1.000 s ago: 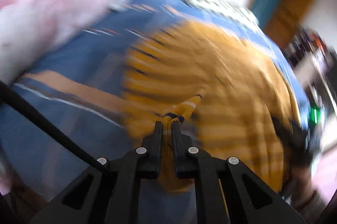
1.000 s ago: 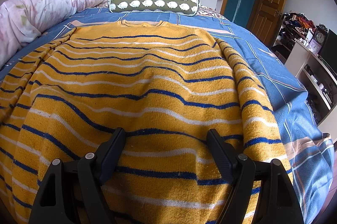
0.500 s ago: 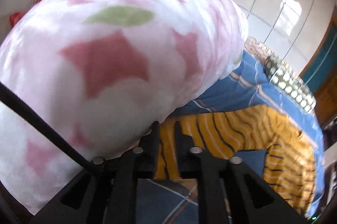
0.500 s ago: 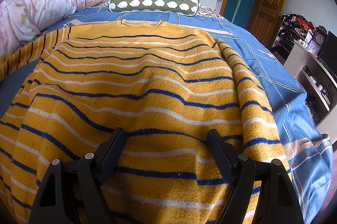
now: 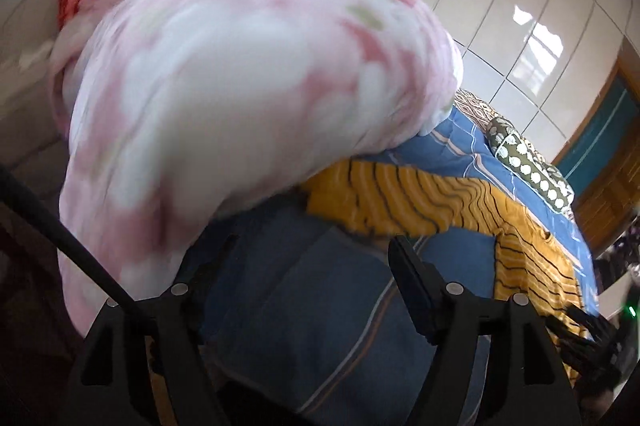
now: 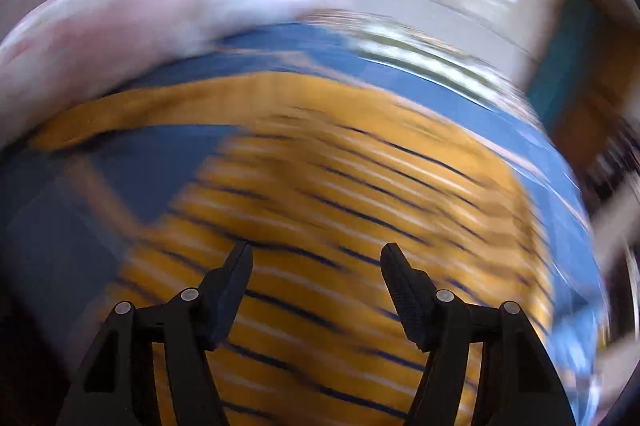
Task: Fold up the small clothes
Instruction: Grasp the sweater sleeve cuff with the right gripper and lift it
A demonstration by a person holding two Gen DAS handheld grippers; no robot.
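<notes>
A yellow sweater with dark blue and white stripes (image 6: 352, 193) lies spread on a blue bedspread (image 5: 332, 306). Its left sleeve (image 5: 400, 193) stretches out sideways toward the pink quilt. My left gripper (image 5: 312, 250) hovers over bare bedspread just short of that sleeve's cuff; its jaws are opening and nothing is between them. My right gripper (image 6: 316, 254) is above the sweater's body in a heavily blurred view; its jaws are closing a little, still wide apart, with nothing gripped.
A bulky pink and white floral quilt (image 5: 240, 97) crowds the left gripper on its left. A green patterned bolster (image 5: 528, 161) lies at the head of the bed. White wardrobe doors (image 5: 500, 5) and a wooden door (image 5: 608, 193) stand beyond.
The left gripper pulled the sleeve out sideways to the quilt, let go of the cuff and opened. The right gripper, still before, has swung and rolled, blurring its view.
</notes>
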